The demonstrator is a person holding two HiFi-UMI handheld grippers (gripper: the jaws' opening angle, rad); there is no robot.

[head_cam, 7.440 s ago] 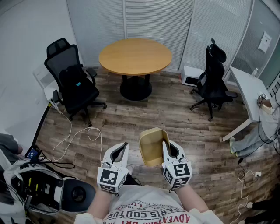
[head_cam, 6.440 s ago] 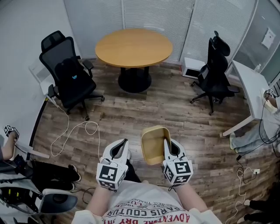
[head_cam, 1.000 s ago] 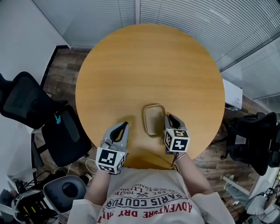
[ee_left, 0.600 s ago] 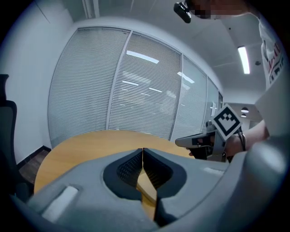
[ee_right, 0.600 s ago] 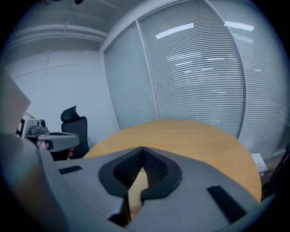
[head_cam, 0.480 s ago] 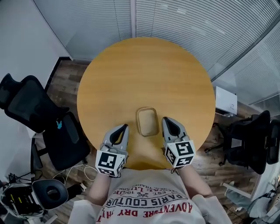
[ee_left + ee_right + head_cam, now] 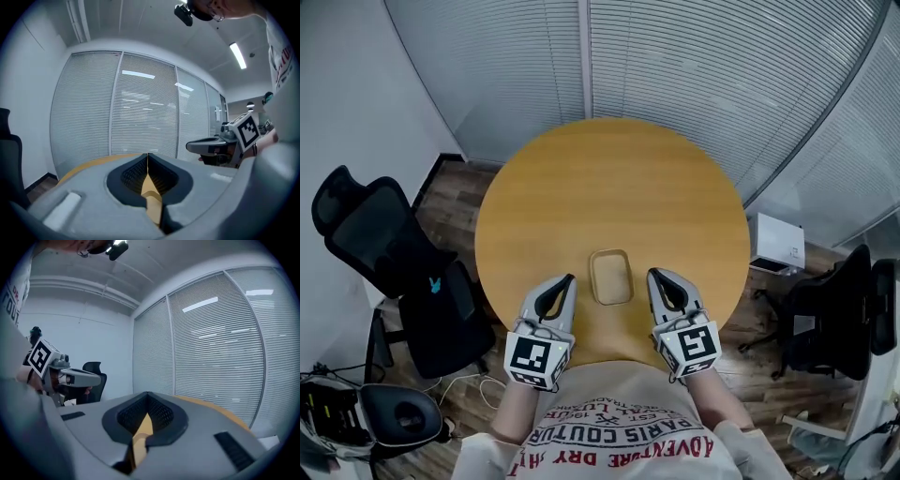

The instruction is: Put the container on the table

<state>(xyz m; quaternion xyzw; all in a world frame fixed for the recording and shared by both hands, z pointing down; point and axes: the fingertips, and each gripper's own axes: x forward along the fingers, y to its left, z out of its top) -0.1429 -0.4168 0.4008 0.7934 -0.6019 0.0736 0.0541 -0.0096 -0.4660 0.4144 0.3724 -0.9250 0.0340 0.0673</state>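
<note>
The container (image 7: 610,277) is sitting open side up on the round wooden table (image 7: 609,178), close to the table's lower edge, in the lower middle of the head view. It is showing as a small, shallow tray, oblong with rounded corners and a low raised rim, tan and a shade paler than the orange-brown tabletop around it. The left gripper (image 7: 568,279) is hanging at its lower left and the right gripper (image 7: 652,274) at its lower right, so the tray is lying between the two tips, with a strip of bare table showing on either side. In the left gripper view the left gripper (image 7: 147,159) is holding its fingers pressed together along one thin seam, with the table edge showing behind them. In the right gripper view the right gripper (image 7: 147,401) is likewise keeping its fingers closed tip to tip. Closed blinds (image 7: 703,75) are filling the top of the head view, a black office chair (image 7: 384,248) is standing at the left and another black chair (image 7: 839,314) at the right edge.
</note>
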